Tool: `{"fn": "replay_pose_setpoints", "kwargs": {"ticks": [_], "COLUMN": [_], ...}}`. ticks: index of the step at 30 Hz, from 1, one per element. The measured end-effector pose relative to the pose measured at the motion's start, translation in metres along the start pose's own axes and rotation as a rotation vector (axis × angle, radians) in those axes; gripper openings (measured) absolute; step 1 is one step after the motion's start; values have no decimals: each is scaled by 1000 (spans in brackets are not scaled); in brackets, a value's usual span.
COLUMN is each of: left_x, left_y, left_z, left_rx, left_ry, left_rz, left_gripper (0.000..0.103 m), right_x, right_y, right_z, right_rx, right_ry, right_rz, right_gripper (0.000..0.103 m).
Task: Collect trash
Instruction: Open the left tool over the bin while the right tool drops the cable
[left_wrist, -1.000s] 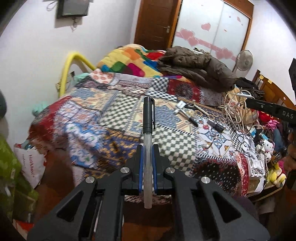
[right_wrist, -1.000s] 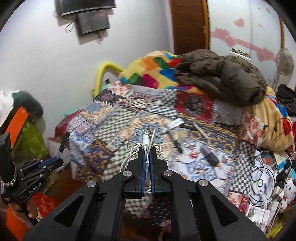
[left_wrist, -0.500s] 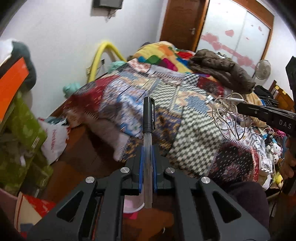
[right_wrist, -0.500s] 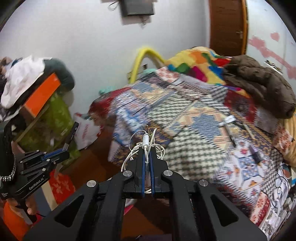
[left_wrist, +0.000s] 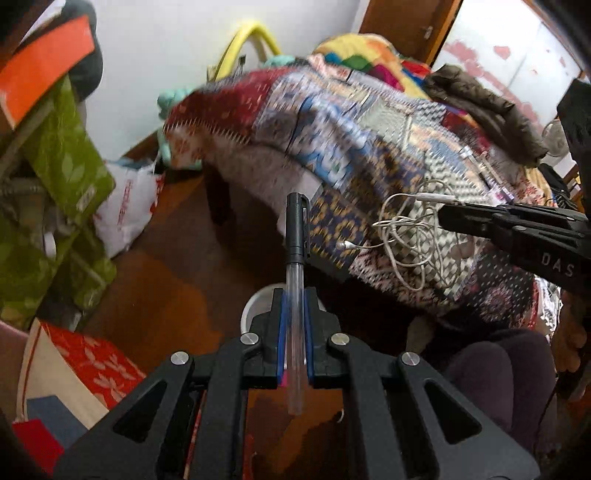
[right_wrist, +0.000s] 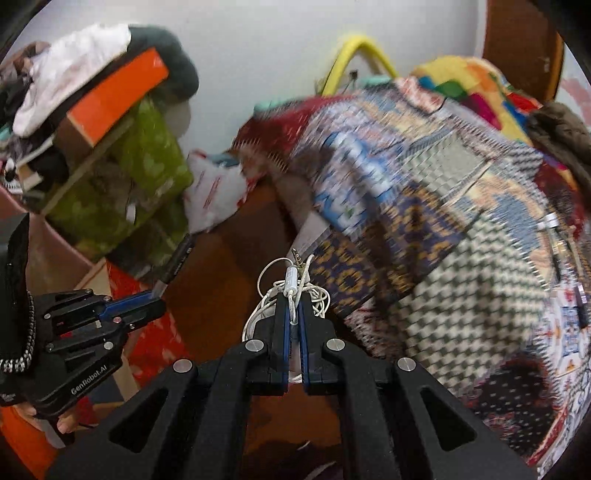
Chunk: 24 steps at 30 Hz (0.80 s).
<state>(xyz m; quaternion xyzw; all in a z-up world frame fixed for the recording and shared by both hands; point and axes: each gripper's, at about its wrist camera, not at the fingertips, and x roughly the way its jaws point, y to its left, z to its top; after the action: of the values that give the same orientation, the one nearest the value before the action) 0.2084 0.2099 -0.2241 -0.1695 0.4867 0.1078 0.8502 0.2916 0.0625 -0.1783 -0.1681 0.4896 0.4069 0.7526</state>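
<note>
My left gripper (left_wrist: 294, 295) is shut on a pen (left_wrist: 296, 236) with a black cap and clear barrel that points forward. It hangs above the wooden floor beside the bed, over a white round bin rim (left_wrist: 255, 301). My right gripper (right_wrist: 291, 299) is shut on a tangled white earphone cable (right_wrist: 288, 284). The cable also shows in the left wrist view (left_wrist: 410, 229), hanging from the right gripper (left_wrist: 443, 216). The left gripper (right_wrist: 151, 297) with the pen (right_wrist: 177, 262) shows at the left of the right wrist view.
A bed with a patchwork blanket (left_wrist: 369, 122) fills the right side. A brown jacket (left_wrist: 480, 107) lies on it. A green box stack (left_wrist: 62, 166), a white plastic bag (left_wrist: 125, 206) and a red patterned bag (left_wrist: 92, 362) stand at the left on the wooden floor (left_wrist: 177, 280).
Both grippers have swung away from the bed top and down toward the floor at the bedside, each keeping its hold. The white bin rim has come into view.
</note>
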Motion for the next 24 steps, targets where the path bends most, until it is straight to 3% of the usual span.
{"fn": "replay_pose_setpoints", "kwargs": {"ticks": [10, 15, 17, 24], "left_x": [45, 63, 69, 91], "left_y": [14, 12, 10, 1], "left_z": [-5, 1, 4, 16], "left_rx": [-42, -39, -38, -45], "left_ry": [112, 148, 159, 197], "left_rz": [13, 17, 15, 6], "left_gripper": [7, 7, 7, 9], "right_x": [63, 82, 84, 65], "right_y": [16, 10, 3, -16], "right_z": [0, 1, 2, 2], "right_rx": [-38, -21, 2, 33], "right_ry": [148, 213, 212, 167], "right_rz": [31, 37, 47, 22], "right_gripper": [5, 22, 35, 38]}}
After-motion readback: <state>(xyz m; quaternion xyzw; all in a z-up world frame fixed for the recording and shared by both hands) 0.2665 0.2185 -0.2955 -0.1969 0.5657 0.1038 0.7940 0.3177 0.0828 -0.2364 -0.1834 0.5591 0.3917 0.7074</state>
